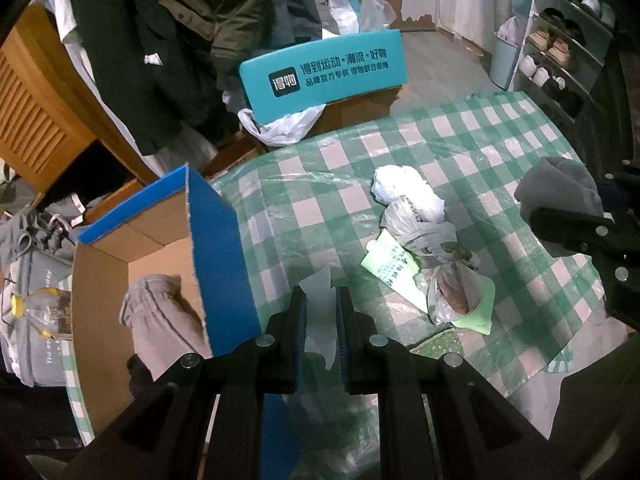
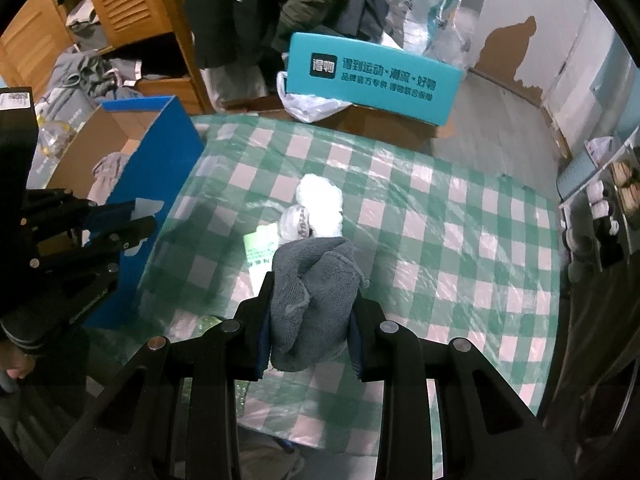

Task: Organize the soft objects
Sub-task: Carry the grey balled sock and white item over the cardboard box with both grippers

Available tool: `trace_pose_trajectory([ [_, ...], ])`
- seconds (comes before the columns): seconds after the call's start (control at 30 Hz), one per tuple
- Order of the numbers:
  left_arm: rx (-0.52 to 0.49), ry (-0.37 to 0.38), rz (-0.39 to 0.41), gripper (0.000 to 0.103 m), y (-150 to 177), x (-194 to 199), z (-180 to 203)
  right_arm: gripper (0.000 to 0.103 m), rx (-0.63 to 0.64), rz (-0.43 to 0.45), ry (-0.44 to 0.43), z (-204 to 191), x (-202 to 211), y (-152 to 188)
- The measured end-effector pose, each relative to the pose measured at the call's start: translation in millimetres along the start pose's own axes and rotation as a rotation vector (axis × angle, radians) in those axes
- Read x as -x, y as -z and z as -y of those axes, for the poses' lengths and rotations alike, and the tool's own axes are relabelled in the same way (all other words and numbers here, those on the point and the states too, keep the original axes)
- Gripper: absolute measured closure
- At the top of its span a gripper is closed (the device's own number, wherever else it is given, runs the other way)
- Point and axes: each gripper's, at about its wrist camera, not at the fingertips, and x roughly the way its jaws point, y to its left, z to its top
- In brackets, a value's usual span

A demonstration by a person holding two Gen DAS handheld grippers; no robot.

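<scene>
Left of the left gripper (image 1: 322, 300), which pinches a thin white sheet (image 1: 320, 316), stands the box (image 1: 218, 248) with grey cloth (image 1: 160, 320) inside, while the right gripper (image 2: 312, 292) clamps a grey sock (image 2: 314, 292) above the desk (image 2: 460, 240).

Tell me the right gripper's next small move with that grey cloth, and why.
Probably carry it left toward the blue box. The right gripper is shut on the grey cloth above the checked table, and the box, open-topped, already holds a beige cloth.
</scene>
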Motion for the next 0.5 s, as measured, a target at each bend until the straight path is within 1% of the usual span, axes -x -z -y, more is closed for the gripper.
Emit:
trace_pose_trajectory([
  [0.5, 0.025, -0.040, 0.046, 0.089, 10.0, 22.4, -22.7, 0.074, 0.055, 0.023, -0.034, -30.0, 7.2, -10.7],
])
